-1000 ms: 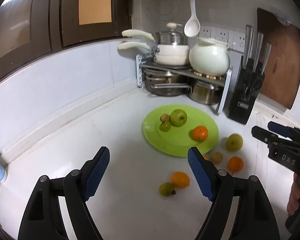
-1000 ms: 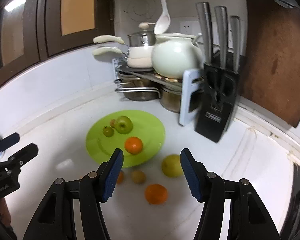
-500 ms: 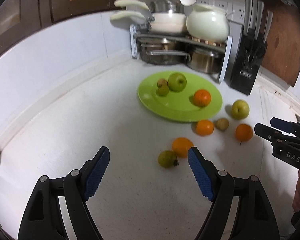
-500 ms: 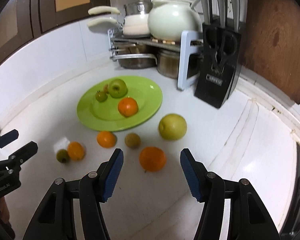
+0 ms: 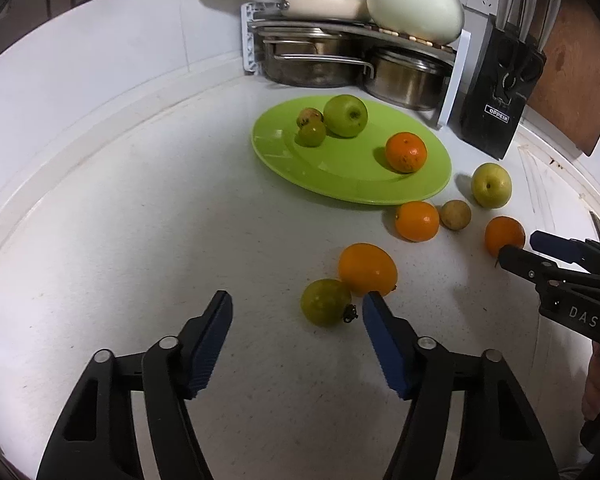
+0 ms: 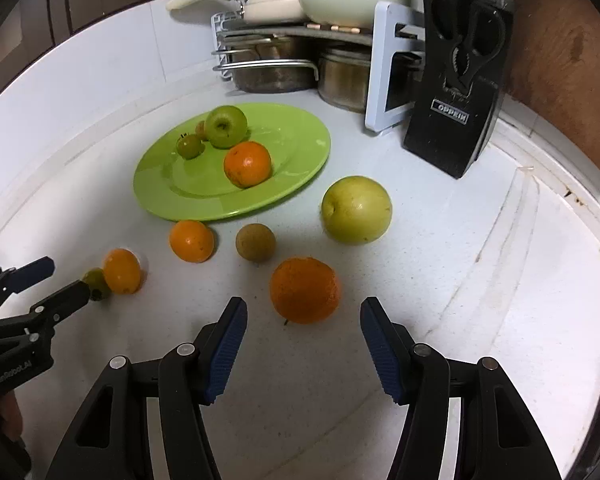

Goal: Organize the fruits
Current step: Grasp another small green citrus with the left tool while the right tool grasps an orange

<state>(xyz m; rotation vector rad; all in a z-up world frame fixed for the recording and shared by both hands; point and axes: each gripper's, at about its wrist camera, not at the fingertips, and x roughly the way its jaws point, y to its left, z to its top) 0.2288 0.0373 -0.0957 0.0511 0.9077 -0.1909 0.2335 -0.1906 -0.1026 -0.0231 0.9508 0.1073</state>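
Note:
A green plate (image 5: 340, 184) (image 6: 300, 160) holds a green apple (image 5: 345, 115), two small fruits (image 5: 311, 133) and an orange (image 5: 405, 152). Loose fruits lie on the white counter in front of it. My left gripper (image 5: 296, 308) is open, low over a small green fruit (image 5: 325, 307) that touches an orange fruit (image 5: 367, 269). My right gripper (image 6: 303, 312) is open around the near side of an orange (image 6: 304, 289). Beyond lie a yellow-green apple (image 6: 356, 209), a brown round fruit (image 6: 255, 242) and a small orange (image 6: 191, 240).
A rack with steel pots (image 5: 316, 64) and white cookware (image 5: 414, 0) stands at the back corner. A black knife block (image 5: 498, 96) and a brown cutting board (image 5: 572, 64) stand at the back right. The counter's raised rim (image 6: 560, 184) runs along the right.
Both grippers have moved down and forward toward the loose fruits. The fruits now look closer and larger. Both grippers stayed open.

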